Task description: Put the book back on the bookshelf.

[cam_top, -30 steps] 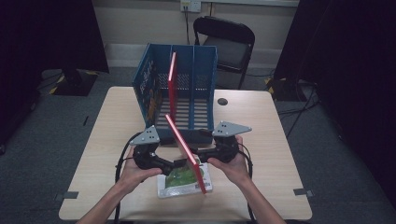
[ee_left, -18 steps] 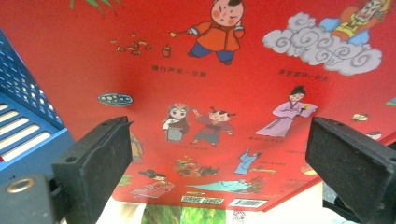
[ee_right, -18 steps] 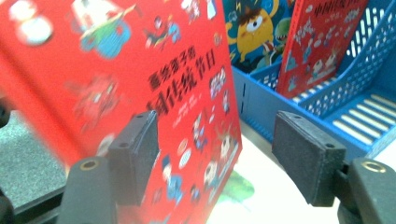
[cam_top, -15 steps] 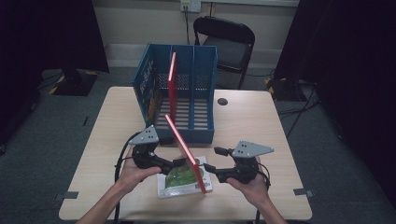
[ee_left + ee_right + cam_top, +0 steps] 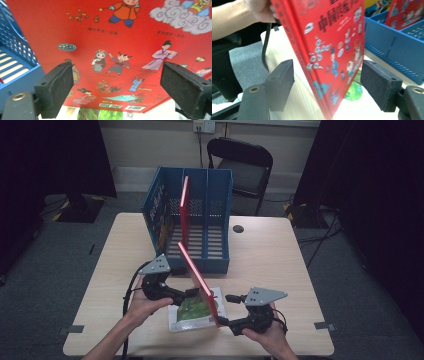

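Both grippers flank the tilted red book (image 5: 197,277).

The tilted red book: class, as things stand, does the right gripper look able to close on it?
Probably yes. In the right gripper view the red book stands between the open jaws of the right gripper, which have just been opening; nothing else lies between them.

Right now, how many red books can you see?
2. One red book stands upright inside the blue rack. The other red book stands tilted on the table, over a green picture book. More may be hidden in the rack.
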Motion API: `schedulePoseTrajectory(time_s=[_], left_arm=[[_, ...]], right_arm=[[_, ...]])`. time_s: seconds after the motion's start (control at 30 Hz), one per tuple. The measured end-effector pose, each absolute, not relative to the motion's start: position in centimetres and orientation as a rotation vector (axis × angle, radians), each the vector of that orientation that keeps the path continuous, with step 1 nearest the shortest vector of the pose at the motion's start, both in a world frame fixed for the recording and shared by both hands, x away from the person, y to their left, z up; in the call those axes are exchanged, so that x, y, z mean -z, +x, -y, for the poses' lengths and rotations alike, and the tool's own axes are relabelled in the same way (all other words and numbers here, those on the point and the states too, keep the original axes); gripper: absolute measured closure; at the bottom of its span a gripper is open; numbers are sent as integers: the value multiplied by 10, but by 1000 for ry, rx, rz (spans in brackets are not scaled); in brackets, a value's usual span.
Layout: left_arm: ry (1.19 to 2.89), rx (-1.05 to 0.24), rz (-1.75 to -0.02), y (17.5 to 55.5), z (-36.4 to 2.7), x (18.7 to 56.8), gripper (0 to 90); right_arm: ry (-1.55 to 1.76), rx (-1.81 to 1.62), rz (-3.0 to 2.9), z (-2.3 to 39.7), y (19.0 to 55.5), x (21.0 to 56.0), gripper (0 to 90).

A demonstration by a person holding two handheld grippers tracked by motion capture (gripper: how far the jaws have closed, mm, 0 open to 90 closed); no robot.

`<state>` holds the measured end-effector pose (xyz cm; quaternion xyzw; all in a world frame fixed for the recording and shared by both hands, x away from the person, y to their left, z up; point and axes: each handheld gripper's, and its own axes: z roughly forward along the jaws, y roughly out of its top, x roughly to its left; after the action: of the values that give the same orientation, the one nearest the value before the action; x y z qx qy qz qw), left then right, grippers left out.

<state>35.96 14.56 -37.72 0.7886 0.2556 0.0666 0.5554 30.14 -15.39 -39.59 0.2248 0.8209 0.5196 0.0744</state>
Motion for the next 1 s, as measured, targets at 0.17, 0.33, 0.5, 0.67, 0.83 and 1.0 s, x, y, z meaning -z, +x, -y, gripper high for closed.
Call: schedulePoseTrajectory(time_s=[0.17, 0.33, 0.5, 0.67, 0.83, 1.0], left_arm=[[1859, -163, -609, 360, -145, 377, 149], [1865, -198, -642, 360, -145, 377, 153], [1864, -255, -665, 359, -144, 377, 163], [1862, -236, -670, 361, -145, 377, 153], [1850, -216, -694, 366, -152, 375, 153], [1832, -241, -733, 369, -162, 376, 155]], right_arm=[[660, -1543, -2477, 138, 306, 400, 273], [684, -1535, -2466, 126, 314, 405, 287], [675, -1530, -2456, 111, 319, 407, 335], [704, -1504, -2434, 102, 320, 409, 355], [692, -1456, -2413, 104, 317, 408, 458], [690, -1441, -2386, 113, 319, 406, 577]])
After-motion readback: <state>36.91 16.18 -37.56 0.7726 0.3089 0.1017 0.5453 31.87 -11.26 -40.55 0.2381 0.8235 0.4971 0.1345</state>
